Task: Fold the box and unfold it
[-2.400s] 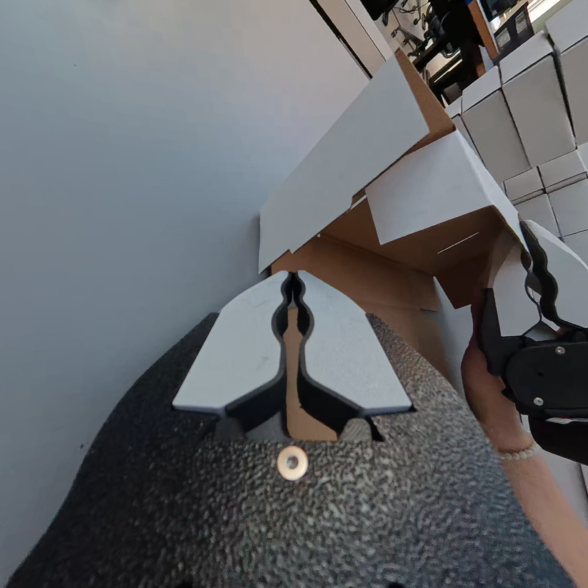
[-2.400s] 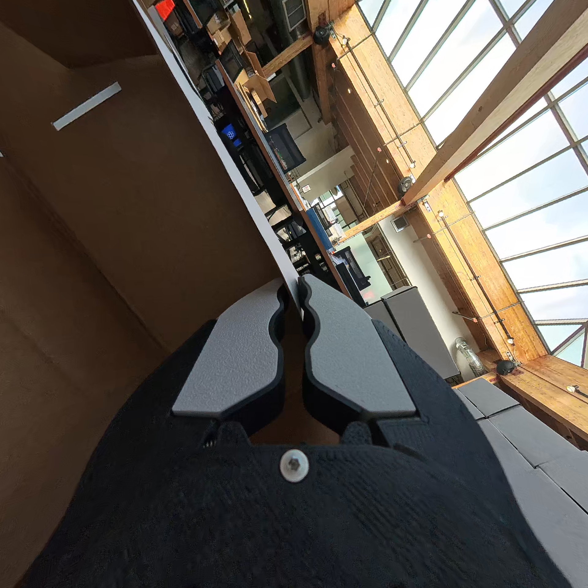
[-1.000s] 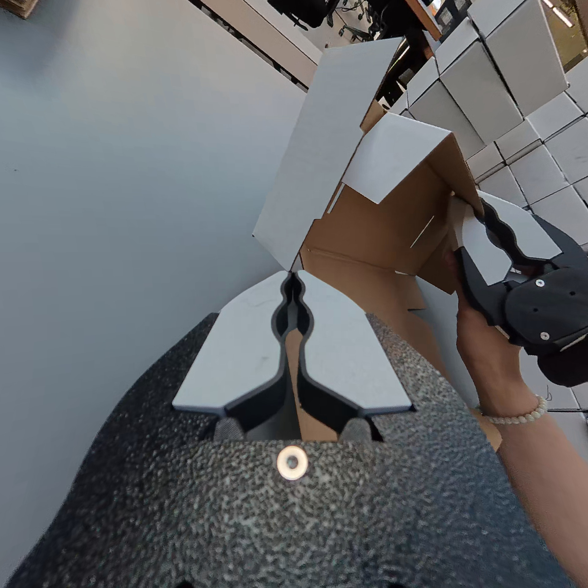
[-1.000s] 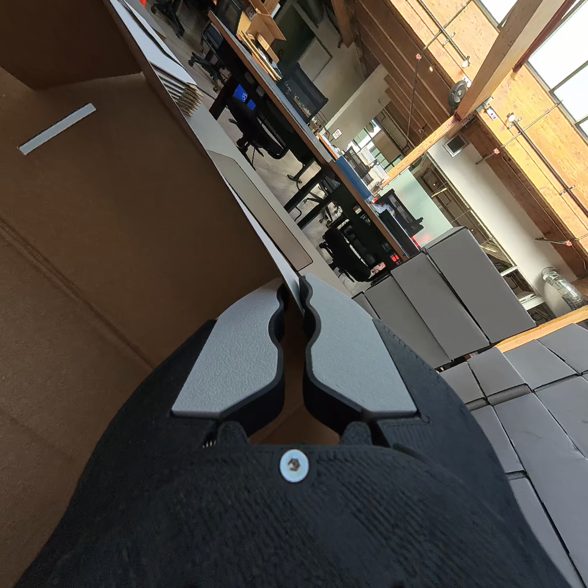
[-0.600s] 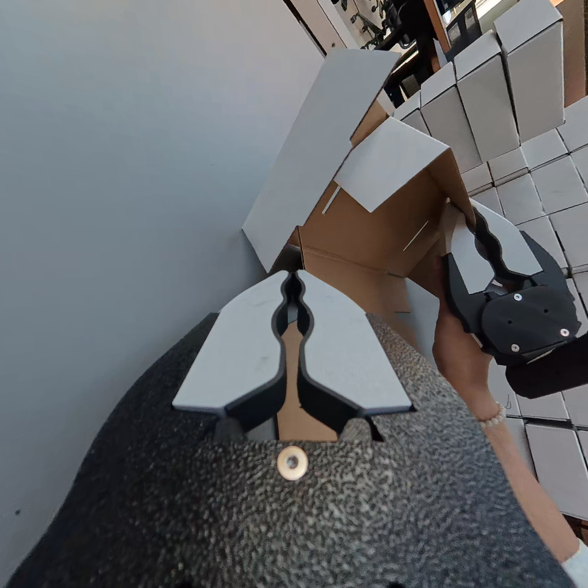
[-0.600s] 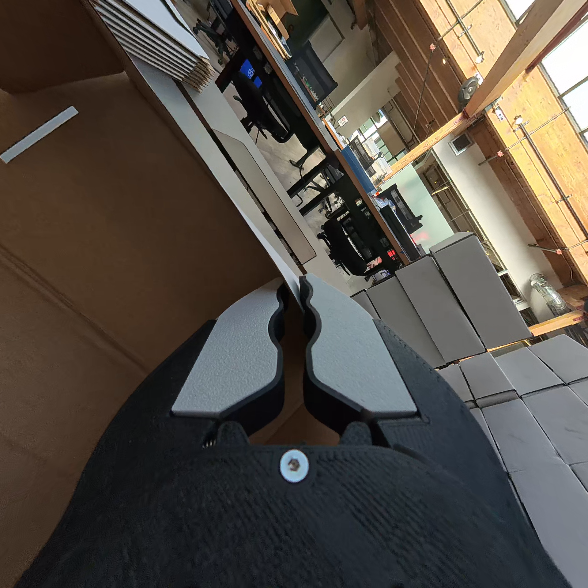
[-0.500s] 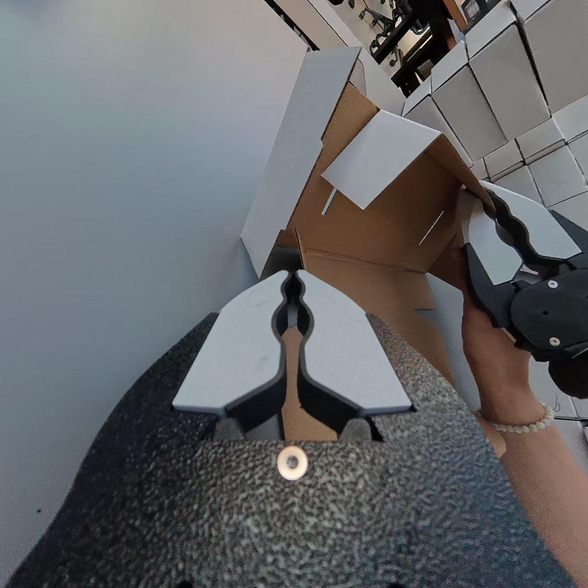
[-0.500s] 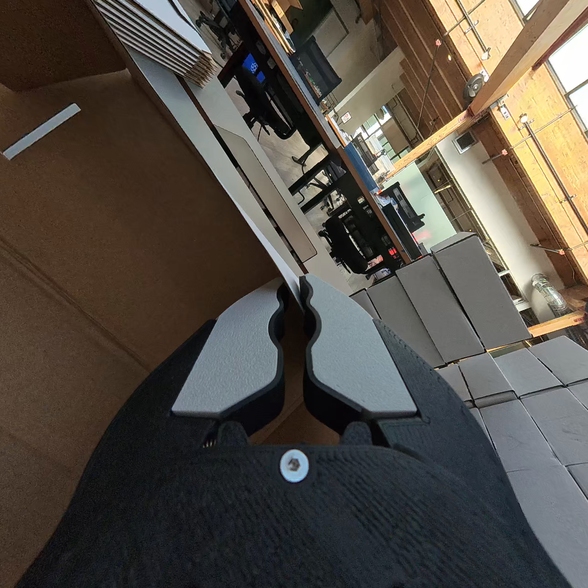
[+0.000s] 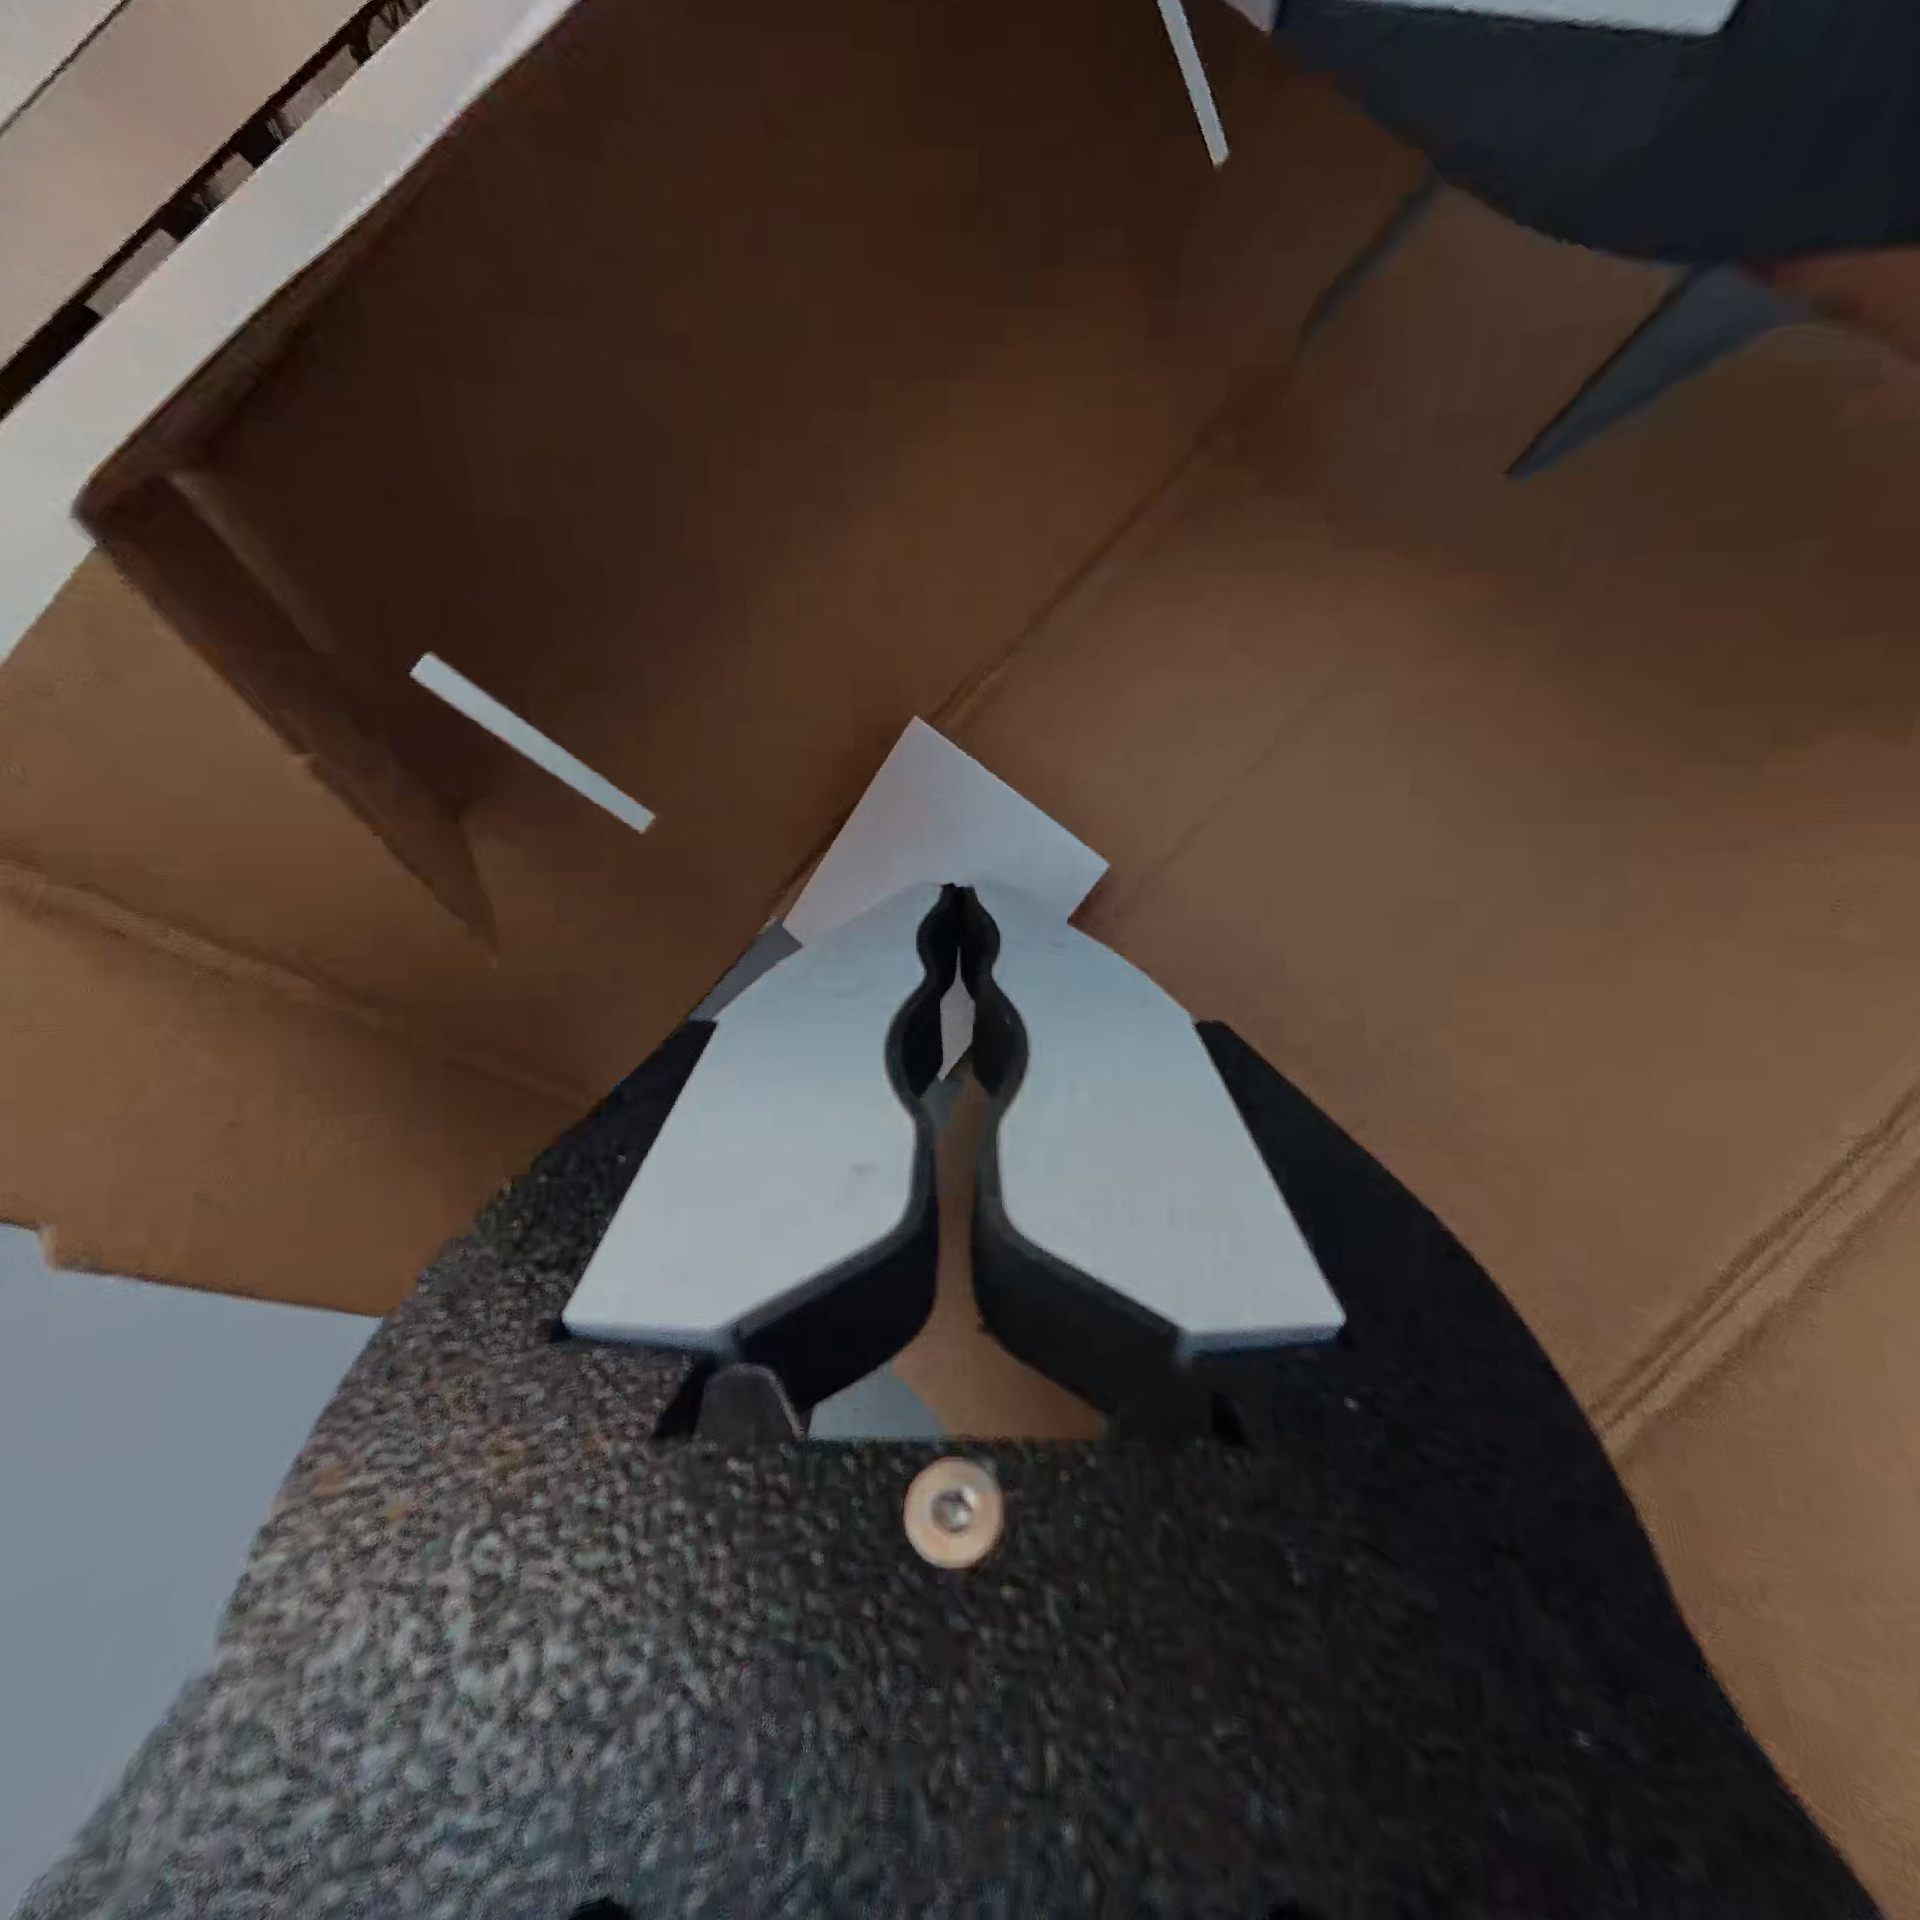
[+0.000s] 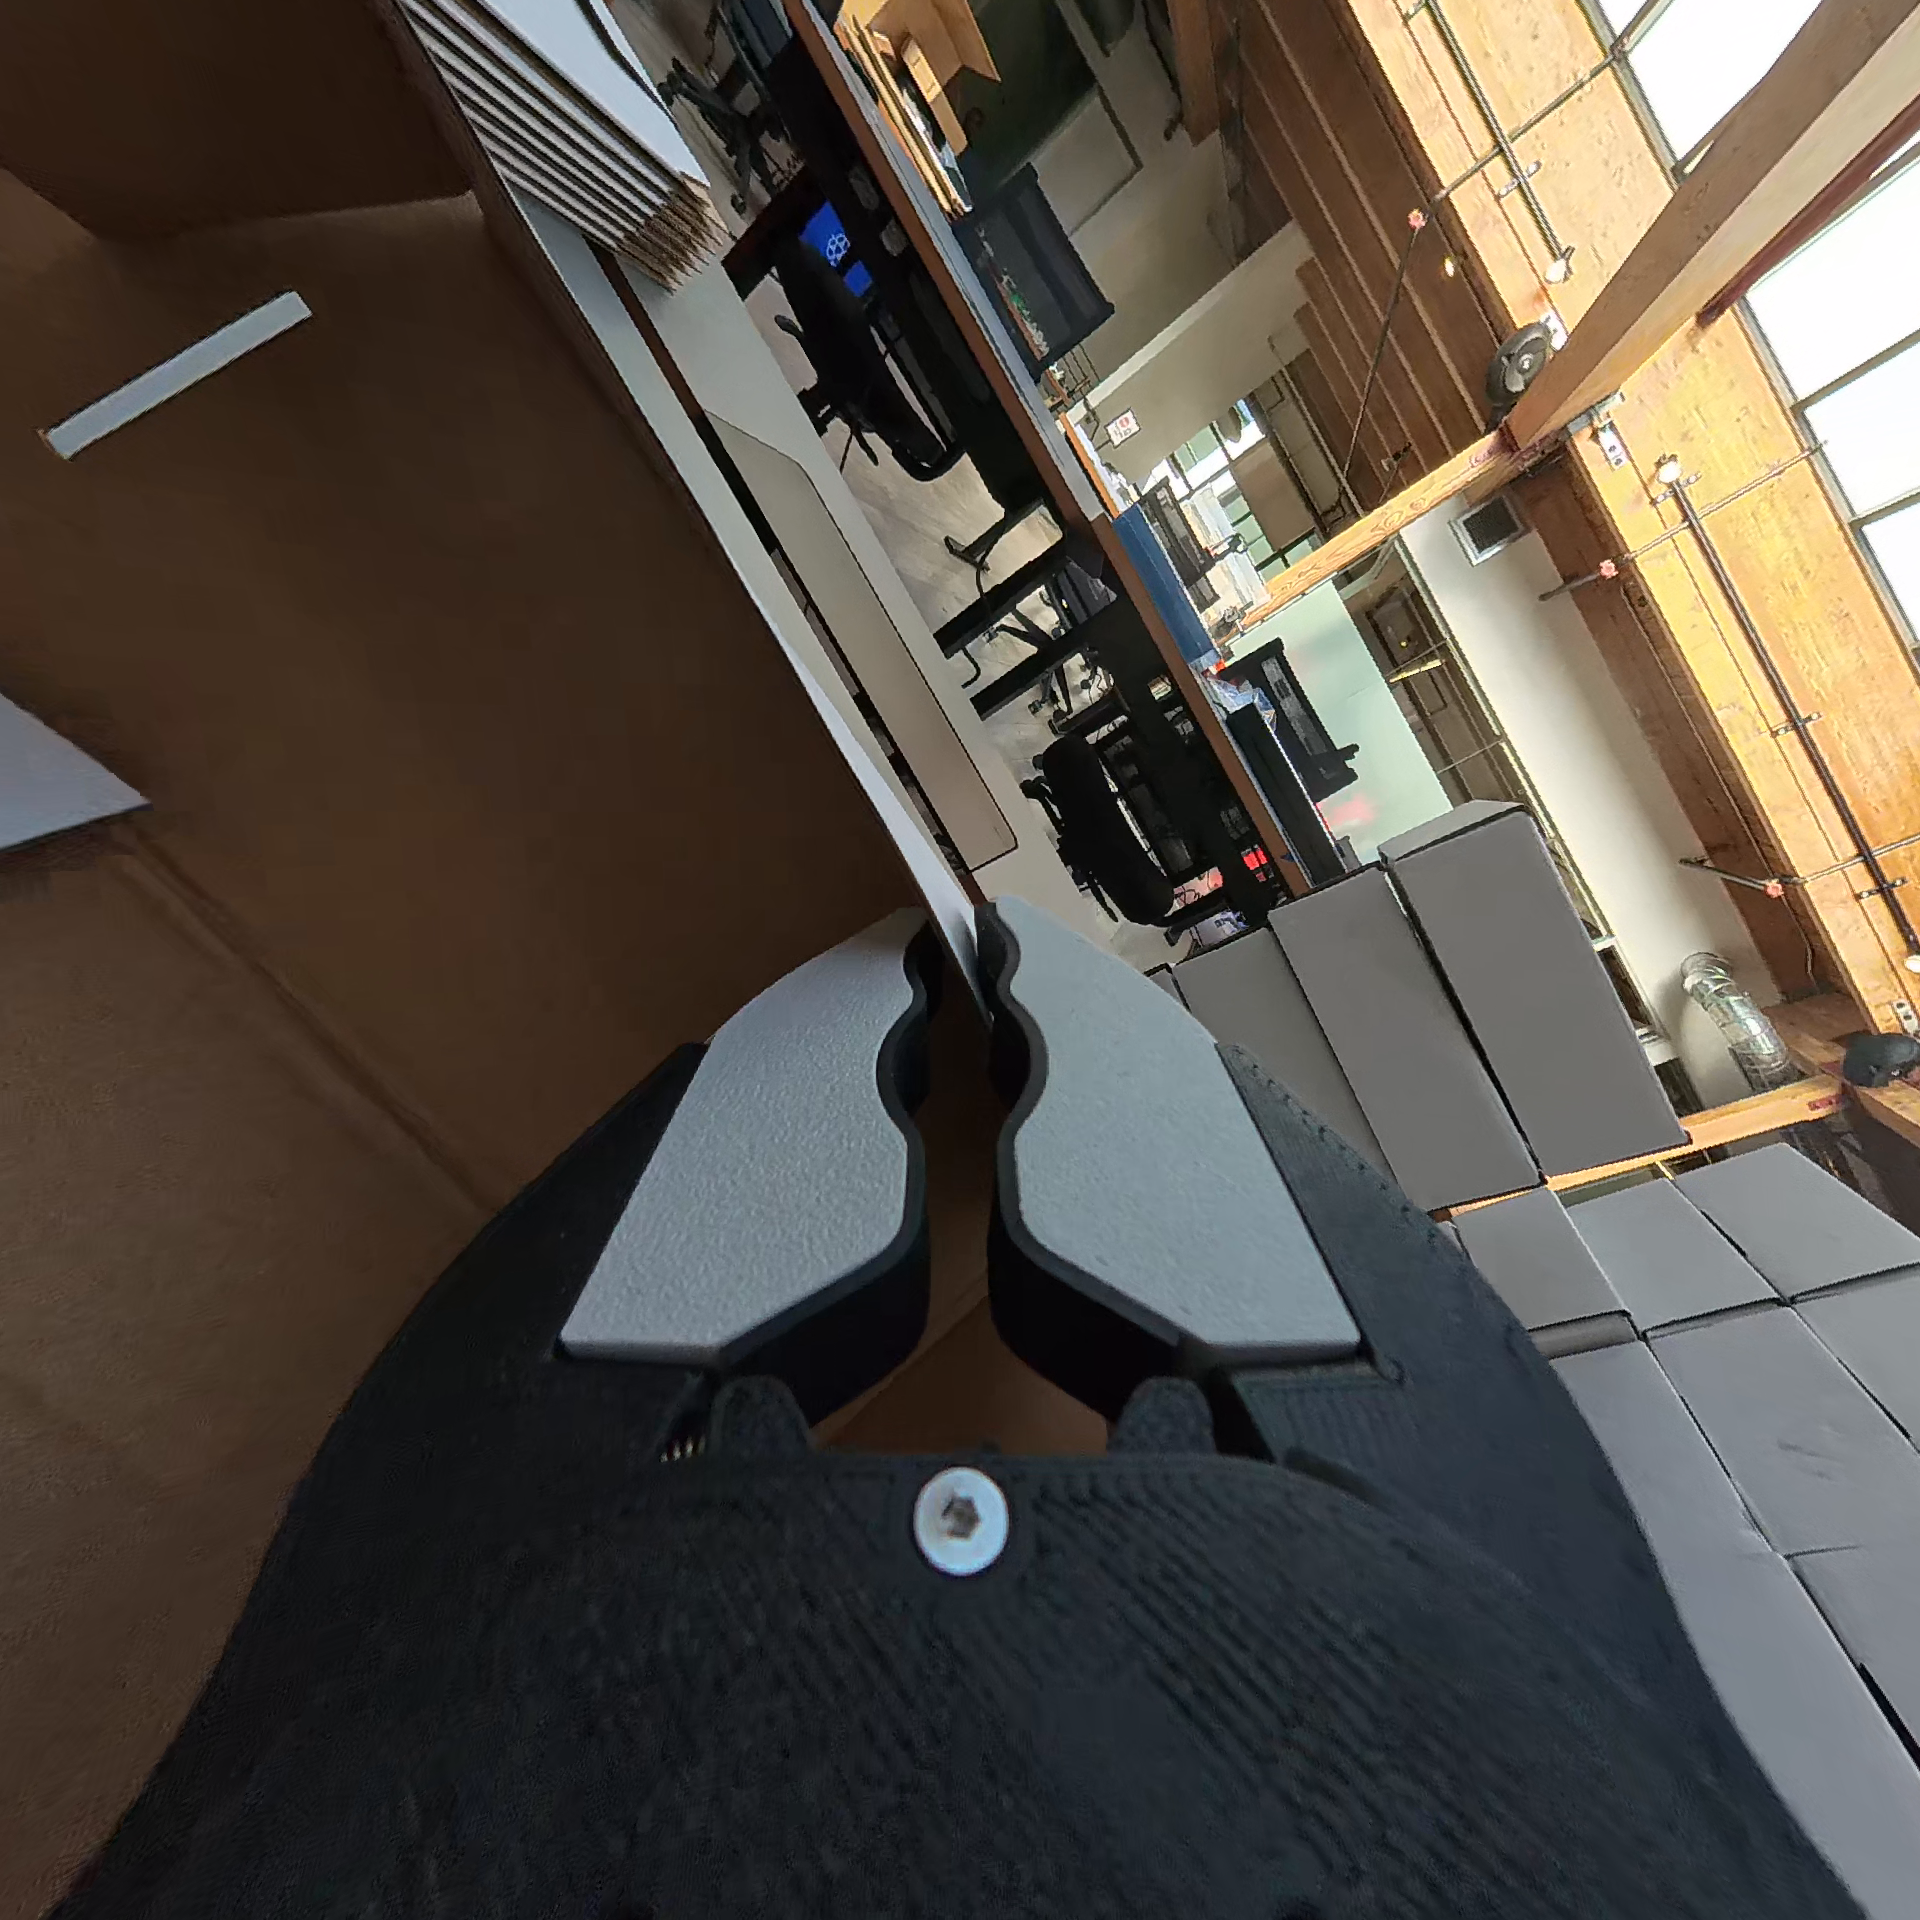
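Observation:
The cardboard box, brown inside and white outside, fills the left wrist view point(image 9: 1351, 831) and the left half of the right wrist view point(image 10: 364, 779). My left gripper point(image 9: 956, 896) is shut, its tips pinching a small white flap point(image 9: 935, 821) at an inner fold of the box. My right gripper point(image 10: 961, 935) is shut on the white edge of a box wall. It also shows as a dark shape at the top right of the left wrist view point(image 9: 1579, 94). Narrow white slots point(image 9: 530, 743) are cut in the wall.
The grey table point(image 9: 125, 1507) shows at lower left. A stack of flat cardboard sheets point(image 10: 582, 135) lies beyond the box. Several folded grey boxes point(image 10: 1455, 1039) are stacked at the right. Desks and office chairs point(image 10: 1112, 831) stand farther off.
My left gripper has moved in close, so the brown inside of the box now fills its view. The box walls have swung round it. My right gripper keeps its hold on the wall edge.

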The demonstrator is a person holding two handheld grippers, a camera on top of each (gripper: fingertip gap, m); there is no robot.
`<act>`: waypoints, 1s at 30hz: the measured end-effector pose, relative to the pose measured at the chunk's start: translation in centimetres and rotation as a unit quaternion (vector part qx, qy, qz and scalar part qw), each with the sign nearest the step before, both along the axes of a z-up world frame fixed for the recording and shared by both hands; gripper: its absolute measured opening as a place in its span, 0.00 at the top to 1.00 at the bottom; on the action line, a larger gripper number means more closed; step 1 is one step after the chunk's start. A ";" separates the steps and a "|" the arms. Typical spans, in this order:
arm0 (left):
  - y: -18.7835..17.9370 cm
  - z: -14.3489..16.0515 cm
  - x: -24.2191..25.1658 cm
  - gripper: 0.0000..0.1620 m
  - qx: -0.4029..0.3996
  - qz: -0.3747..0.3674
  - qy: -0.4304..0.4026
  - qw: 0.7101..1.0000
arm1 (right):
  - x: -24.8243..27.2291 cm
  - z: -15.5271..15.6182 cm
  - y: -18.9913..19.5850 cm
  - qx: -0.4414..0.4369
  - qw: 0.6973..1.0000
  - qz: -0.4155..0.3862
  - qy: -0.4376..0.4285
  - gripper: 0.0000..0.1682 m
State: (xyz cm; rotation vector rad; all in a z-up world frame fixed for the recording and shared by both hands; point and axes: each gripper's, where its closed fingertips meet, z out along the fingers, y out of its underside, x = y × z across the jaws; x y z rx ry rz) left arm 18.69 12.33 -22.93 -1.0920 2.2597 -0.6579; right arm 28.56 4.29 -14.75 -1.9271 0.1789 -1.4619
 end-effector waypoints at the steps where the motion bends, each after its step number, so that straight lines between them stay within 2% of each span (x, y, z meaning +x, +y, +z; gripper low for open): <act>1: -0.1 -0.4 0.0 1.00 0.040 -0.016 0.000 0.999 | 0.0 0.0 0.0 0.003 1.000 0.003 0.000 0.96; 4: -0.1 -0.6 0.1 1.00 0.081 -0.030 -0.001 0.996 | 0.0 0.1 0.0 0.005 1.000 0.012 -0.009 0.96; 8: 0.0 0.4 0.0 1.00 0.014 -0.031 -0.018 0.999 | -0.1 0.1 0.0 0.000 1.000 0.017 -0.018 0.96; 10: 1.2 4.3 0.5 1.00 -0.051 -0.003 -0.090 0.995 | -0.1 0.2 0.0 -0.004 1.000 0.021 -0.021 0.96; 12: 2.9 9.6 0.9 1.00 -0.138 0.015 -0.182 0.973 | -0.1 0.2 0.0 -0.009 1.000 0.022 -0.021 0.96; 14: 6.8 13.6 1.5 1.00 -0.185 0.066 -0.249 0.948 | 0.0 0.2 0.0 -0.007 1.000 0.023 -0.013 0.96; 15: 9.1 14.3 2.0 1.00 -0.188 0.094 -0.265 0.941 | 0.1 0.1 0.0 -0.011 1.000 0.025 -0.008 0.96; 17: 12.6 13.2 3.4 1.00 -0.183 0.124 -0.244 0.944 | 0.4 0.0 0.1 -0.014 0.999 0.028 0.012 0.96; 19: 13.4 10.6 4.7 0.96 -0.193 0.111 -0.187 0.957 | 0.8 -0.3 0.2 -0.012 0.999 0.029 0.036 0.96; 21: 12.7 8.5 5.6 0.94 -0.205 0.087 -0.149 0.963 | 0.9 -0.4 0.2 -0.003 0.999 0.029 0.037 0.96; 26: 11.4 5.1 7.2 0.87 -0.139 0.029 -0.112 0.984 | -0.6 0.4 -0.1 -0.004 0.999 0.033 -0.016 0.96; 30: 10.4 4.3 6.7 0.92 -0.189 0.015 -0.071 0.979 | -1.4 0.5 -0.5 -0.006 0.999 0.034 -0.018 0.96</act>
